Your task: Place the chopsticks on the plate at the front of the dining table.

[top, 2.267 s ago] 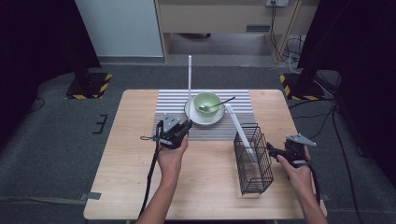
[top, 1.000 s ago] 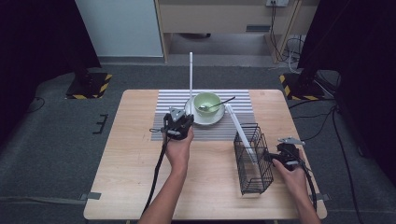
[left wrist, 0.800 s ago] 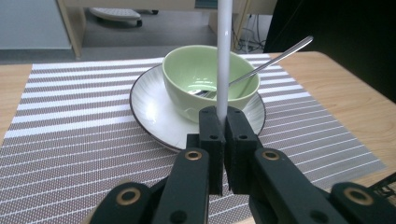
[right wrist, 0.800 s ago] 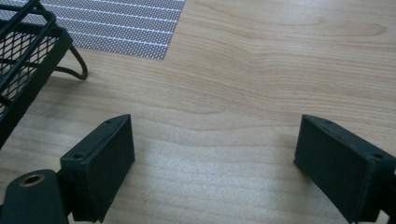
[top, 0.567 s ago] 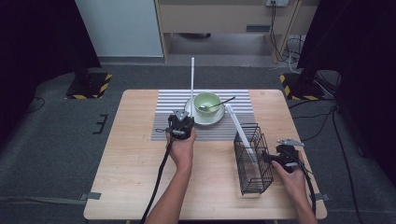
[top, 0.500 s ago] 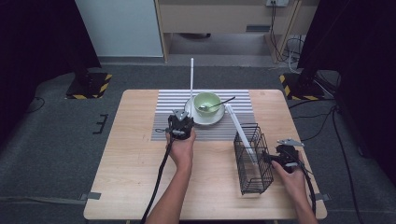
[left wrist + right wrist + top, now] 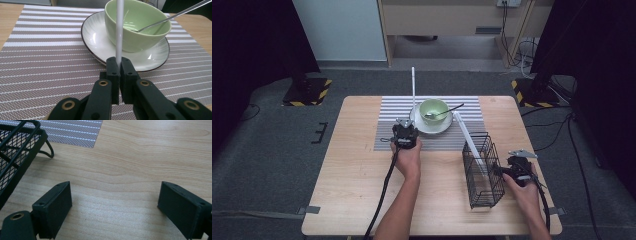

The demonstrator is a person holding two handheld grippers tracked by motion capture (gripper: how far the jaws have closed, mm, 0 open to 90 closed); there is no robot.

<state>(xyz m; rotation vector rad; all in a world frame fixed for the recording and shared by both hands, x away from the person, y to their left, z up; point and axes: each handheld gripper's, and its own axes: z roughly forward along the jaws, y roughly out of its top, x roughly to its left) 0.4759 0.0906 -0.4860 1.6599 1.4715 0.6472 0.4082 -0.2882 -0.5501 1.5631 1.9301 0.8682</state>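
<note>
Surface: light wooden bench point(image 7: 362, 200), grey-striped woven mat point(image 7: 387, 130) at its far edge; grey carpet around.
Left hand-held gripper point(image 7: 118, 62): at mat's near edge, jaws clamped on upright thin white stick point(image 7: 120, 27).
Right hand-held gripper point(image 7: 115, 202): near right edge, jaws apart, empty.
Containers: pale green bowl point(image 7: 433, 110) holds metal spoon point(image 7: 444, 112), on white plate point(image 7: 422, 125); black wire basket point(image 7: 482, 170) holds second white stick point(image 7: 469, 140).

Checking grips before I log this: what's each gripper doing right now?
Left gripper: closed on the white stick.
Right gripper: open, holding nothing, beside the wire basket.
</note>
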